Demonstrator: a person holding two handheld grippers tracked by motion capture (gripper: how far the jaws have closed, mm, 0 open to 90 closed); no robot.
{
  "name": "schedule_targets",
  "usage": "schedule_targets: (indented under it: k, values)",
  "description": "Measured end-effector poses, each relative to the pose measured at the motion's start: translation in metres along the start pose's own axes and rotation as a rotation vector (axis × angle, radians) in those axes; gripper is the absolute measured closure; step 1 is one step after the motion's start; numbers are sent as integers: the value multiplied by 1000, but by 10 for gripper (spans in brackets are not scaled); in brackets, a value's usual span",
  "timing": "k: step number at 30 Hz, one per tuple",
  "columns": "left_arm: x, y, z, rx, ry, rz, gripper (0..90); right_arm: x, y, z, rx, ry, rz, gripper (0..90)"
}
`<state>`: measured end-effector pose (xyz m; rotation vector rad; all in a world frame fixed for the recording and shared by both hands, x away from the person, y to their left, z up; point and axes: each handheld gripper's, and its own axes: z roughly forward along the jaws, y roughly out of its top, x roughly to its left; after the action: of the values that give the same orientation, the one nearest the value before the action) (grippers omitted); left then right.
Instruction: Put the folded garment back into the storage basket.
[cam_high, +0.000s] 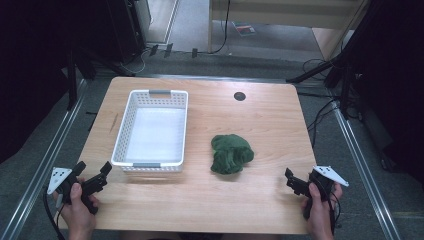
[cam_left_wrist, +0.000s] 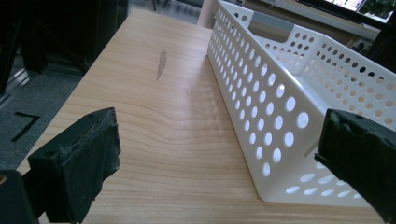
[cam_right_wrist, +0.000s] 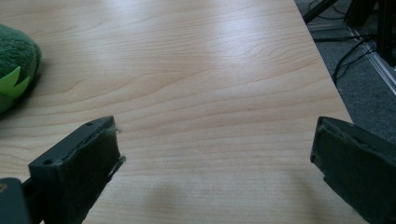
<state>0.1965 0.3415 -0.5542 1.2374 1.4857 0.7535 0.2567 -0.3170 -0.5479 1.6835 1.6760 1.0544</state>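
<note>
A white perforated basket stands empty on the left half of the wooden table. A crumpled green plush toy lies to its right, near the table's middle. My left gripper rests at the front left corner, a hand round it, jaws wide open and empty, pointing at the basket's near corner. In the left gripper view the basket wall runs ahead on the right. My right gripper sits at the front right edge, open and empty. In the right gripper view the plush toy shows at the far left.
A round dark cable hole sits at the table's back centre. A dark scuff marks the wood left of the basket. Metal rails and cables run along the floor on both sides.
</note>
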Motion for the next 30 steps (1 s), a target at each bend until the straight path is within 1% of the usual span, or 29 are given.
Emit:
schedule_targets:
  k: [4, 6, 9, 10, 13, 14, 17, 19, 20, 22, 24, 26, 28, 29, 30]
  values:
    - [0, 0, -1, -9, 2, -1, 0, -1, 0, -1, -3, 7, 8, 12]
    - [1, 1, -2, -12, -11, 2, 0, -1, 0, 0, -1, 4, 3, 13]
    - [2, 1, -3, -18, -15, -4, 0, 0, 0, 0, 0, 3, 3, 12]
    - [2, 2, -3, -23, -20, -13, 0, 0, 0, 0, 1, 0, 4, 13]
    - [2, 3, -4, -19, -22, -4, 0, 0, 0, 0, 0, -2, 1, 13]
    - [1, 4, -6, -19, -26, 8, 0, 0, 0, 0, 1, -3, -1, 13]
    - [-1, 10, -10, -40, -33, -2, 0, 0, 0, 0, 2, -4, -2, 13]
    - [-1, 14, -14, -48, -23, -3, 0, 0, 0, 0, 2, -1, -1, 13]
    - [-1, 14, -14, -48, -23, -3, 0, 0, 0, 0, 1, 0, -1, 13]
    - [-3, 21, -18, -59, -8, -13, 0, 0, 0, 0, 1, 1, -2, 13]
    - [-5, 24, -19, -56, 3, -9, 0, 0, 0, 0, 1, 2, -2, 13]
    - [-7, 25, -20, -55, 4, -5, 0, 0, 0, 0, 1, 3, -3, 12]
    - [-12, 30, -20, -54, -1, 4, 0, 0, 0, 0, 2, 3, -3, 13]
    - [-15, 31, -20, -55, -6, 0, 0, 0, 0, 0, 3, 3, -6, 13]
    - [-17, 33, -19, -48, -7, 7, 0, 0, 0, 0, 3, 2, -8, 13]
